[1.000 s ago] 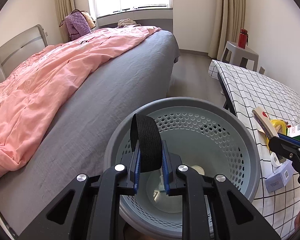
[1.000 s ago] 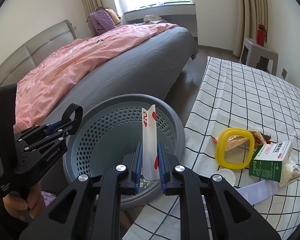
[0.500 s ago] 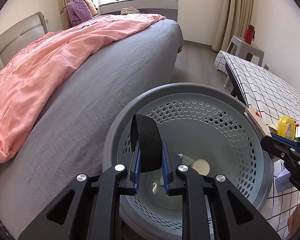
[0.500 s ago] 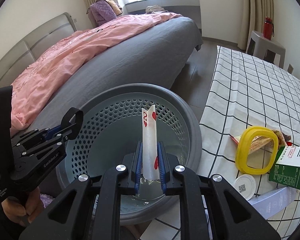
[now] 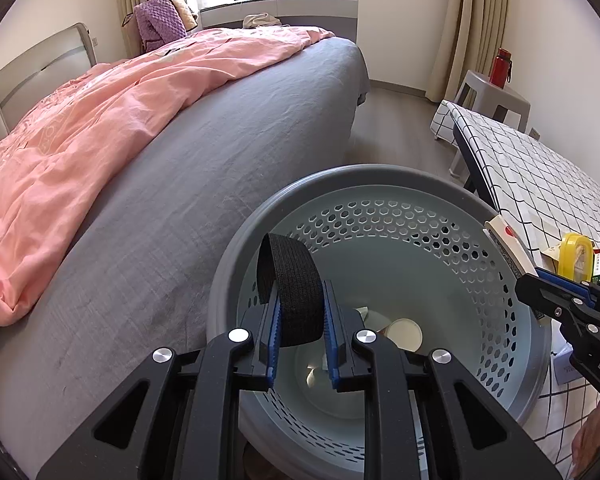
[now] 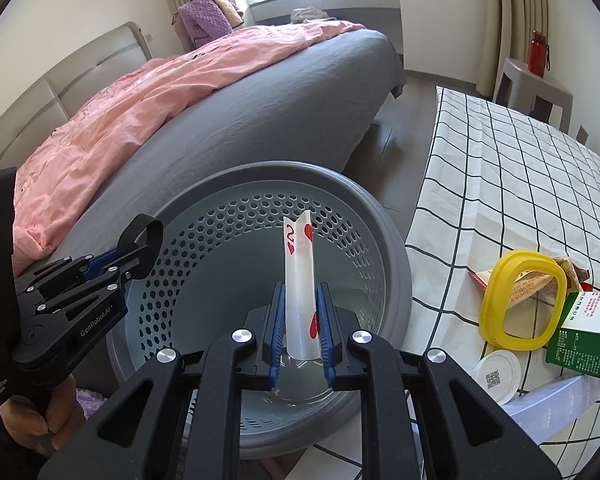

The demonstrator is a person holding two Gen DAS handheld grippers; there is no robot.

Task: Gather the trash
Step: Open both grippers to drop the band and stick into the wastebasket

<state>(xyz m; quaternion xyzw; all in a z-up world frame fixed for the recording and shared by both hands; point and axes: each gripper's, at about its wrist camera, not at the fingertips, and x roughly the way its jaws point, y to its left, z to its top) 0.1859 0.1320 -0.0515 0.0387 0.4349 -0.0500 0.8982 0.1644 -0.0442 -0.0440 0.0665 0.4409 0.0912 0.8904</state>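
I am at the drop step: both loads hang above the grey perforated bin (image 5: 380, 184), which stands between the bed (image 5: 204, 168) on the left and the checked surface (image 6: 512, 184) on the right. My left tongs (image 5: 300, 322) are clamped on one black elastic band (image 5: 294, 280); my right tongs (image 6: 301, 324) are pinched on one curled playing card (image 6: 299, 276). Next, I judge, each needs its jaws spread so the piece falls inside. On the surface I count one yellow ring (image 6: 520, 300), one green box (image 6: 588, 340), one white lid (image 6: 497, 376).
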